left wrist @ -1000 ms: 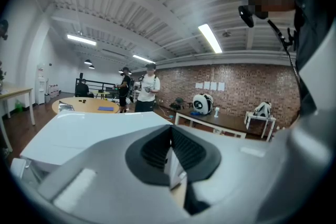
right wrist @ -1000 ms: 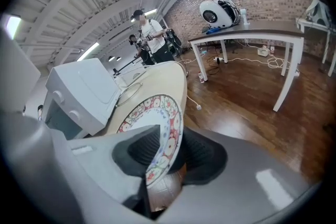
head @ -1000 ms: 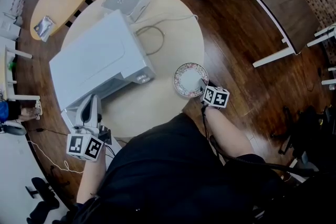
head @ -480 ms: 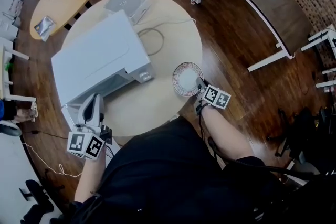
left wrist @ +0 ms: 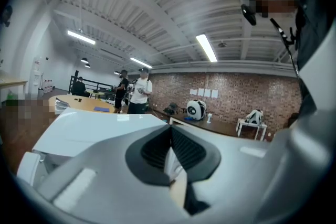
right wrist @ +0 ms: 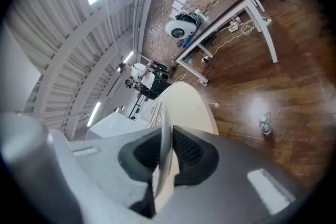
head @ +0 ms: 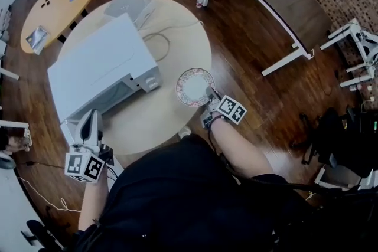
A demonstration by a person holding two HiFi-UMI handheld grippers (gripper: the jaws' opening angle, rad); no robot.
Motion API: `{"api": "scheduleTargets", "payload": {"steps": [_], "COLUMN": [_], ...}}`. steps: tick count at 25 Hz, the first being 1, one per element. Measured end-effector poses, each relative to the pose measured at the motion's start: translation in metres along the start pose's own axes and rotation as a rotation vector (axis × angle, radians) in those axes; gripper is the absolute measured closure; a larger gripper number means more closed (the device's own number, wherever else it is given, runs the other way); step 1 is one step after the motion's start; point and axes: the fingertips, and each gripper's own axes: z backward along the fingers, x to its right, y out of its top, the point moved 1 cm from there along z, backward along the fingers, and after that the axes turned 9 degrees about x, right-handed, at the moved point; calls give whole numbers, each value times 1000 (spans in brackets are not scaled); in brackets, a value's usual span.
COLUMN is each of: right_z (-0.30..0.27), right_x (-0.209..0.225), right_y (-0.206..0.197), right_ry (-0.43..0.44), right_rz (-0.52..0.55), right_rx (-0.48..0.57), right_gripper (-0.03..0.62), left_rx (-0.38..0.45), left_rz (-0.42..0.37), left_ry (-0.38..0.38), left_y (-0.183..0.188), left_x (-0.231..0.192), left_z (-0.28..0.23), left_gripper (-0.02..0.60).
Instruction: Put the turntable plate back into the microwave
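Pinching the round, flowery-rimmed white plate [head: 194,85] by its thin edge, the right gripper [head: 208,93] has just closed its ribbed jaws, mid-frame at the smooth round table [head: 183,44]'s right side. Lower left, the left gripper [head: 88,123] has its jaws together beside the boxy white microwave [head: 100,68].

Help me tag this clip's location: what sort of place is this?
Probably a lab or open workspace, not a kitchen: a brick wall, strip lights on a bare ceiling, and the microwave sitting on a round table.

White microwave [head: 97,71], white plate [head: 195,87] with floral rim, beige table [head: 189,50].
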Motion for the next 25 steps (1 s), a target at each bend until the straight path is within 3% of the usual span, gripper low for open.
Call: {"api": "scheduleTargets", "payload": {"steps": [10,14,19,22,25], "right_z": [12,11,28,23,16], "right_x": [-43,-54,-31,-49,-57], "right_y": [15,13,39,23,13], "right_ry": [62,80,90,89,104], "right_rz": [-104,-120,-106,-166,-154], "right_rx": [46,41,79,48,27], "right_gripper": [565,565,565,565,565], "left_rx": [34,53,67,74,85], "left_rz": [58,20,-11,-40,-59], "left_ry": [-29,-20,-60,-39,-13], "left_y": [-8,-9,-18,-7,0], "left_x": [-12,-15,10,9,1], "left_z": [-13,-7,-15,-5,6], "left_gripper": [577,577,577,577,577]}}
